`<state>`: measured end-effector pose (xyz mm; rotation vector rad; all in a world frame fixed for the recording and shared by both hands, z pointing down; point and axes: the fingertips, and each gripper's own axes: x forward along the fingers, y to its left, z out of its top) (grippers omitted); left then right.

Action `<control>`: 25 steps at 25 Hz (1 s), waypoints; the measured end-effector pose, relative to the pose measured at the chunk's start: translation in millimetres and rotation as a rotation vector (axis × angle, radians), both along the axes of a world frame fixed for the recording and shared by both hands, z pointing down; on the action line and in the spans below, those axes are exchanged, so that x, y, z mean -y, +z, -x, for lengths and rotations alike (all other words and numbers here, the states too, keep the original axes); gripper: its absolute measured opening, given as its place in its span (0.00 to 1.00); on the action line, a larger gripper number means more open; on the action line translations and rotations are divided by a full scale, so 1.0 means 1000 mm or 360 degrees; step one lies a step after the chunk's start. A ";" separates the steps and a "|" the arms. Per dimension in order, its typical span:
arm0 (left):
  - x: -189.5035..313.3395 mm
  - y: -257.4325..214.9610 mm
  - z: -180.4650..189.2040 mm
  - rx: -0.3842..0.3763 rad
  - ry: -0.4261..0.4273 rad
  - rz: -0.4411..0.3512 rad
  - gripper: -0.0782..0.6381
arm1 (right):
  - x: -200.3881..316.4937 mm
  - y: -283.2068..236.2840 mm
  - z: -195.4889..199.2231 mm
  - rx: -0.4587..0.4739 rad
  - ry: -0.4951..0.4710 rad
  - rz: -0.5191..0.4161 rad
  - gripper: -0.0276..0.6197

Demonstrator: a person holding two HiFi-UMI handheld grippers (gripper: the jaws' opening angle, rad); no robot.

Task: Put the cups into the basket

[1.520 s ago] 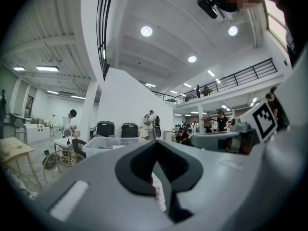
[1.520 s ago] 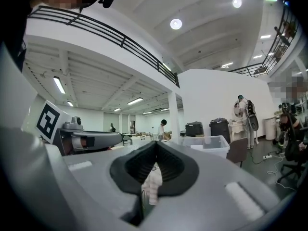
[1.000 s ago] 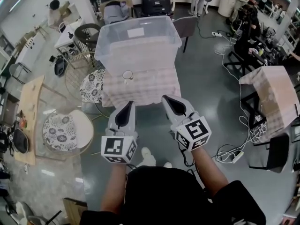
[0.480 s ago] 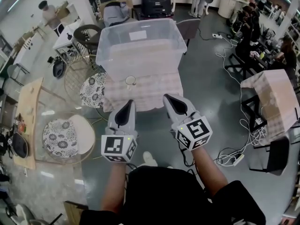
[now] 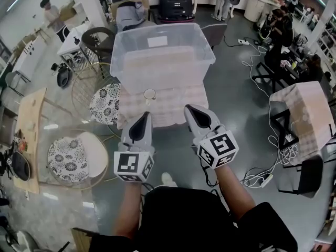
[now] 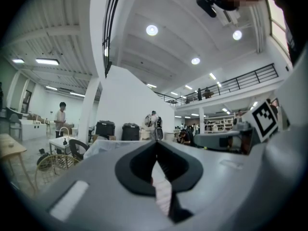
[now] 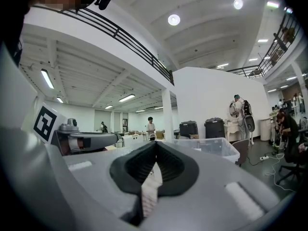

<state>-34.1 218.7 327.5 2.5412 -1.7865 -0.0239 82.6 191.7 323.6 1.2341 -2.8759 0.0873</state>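
While both tools are held level in front of the person, the left tool point(image 5: 142, 115) and the right tool point(image 5: 190, 108) are seen side by side, a little apart, with their tips at the near edge of the bench point(image 5: 181, 112). In the left gripper view and in the right gripper view the two jaws of each tool are clenched, pressed against each other, and nothing is grasped between them.

The bench is covered with a pale checkered cloth. One cup point(image 5: 149, 94) is placed upright on this cloth, outside the basket point(image 5: 160, 49) and just in front of its near wall, toward the left half of the bench. The cup is found ahead of the left tool and apart from it; it is touched by neither tool. The basket, a large box of clear plastic, is set on the far part of the bench.

To the left of the bench a round chair with a flowered cushion point(image 5: 105, 103) is seen, and a second one point(image 5: 69, 152) is placed nearer to the person. At the right, cables point(image 5: 261, 175) are spread on the grey floor.
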 end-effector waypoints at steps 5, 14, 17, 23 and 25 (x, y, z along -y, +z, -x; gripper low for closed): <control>0.010 -0.006 0.013 0.0042 0.0023 -0.0023 0.12 | 0.012 -0.004 0.015 -0.0003 0.0020 -0.0018 0.05; 0.026 -0.002 0.040 0.0047 0.0073 -0.0034 0.12 | 0.025 -0.002 0.046 -0.0036 0.0049 -0.0025 0.05; 0.029 0.000 0.052 0.0046 0.0075 -0.0034 0.12 | 0.027 -0.001 0.056 -0.0050 0.0053 -0.0031 0.05; 0.031 0.001 0.069 0.0017 0.0065 -0.0028 0.12 | 0.031 0.000 0.065 -0.0072 0.0068 -0.0024 0.05; 0.030 0.001 0.072 0.0012 0.0064 -0.0030 0.12 | 0.033 0.000 0.067 -0.0080 0.0072 -0.0021 0.05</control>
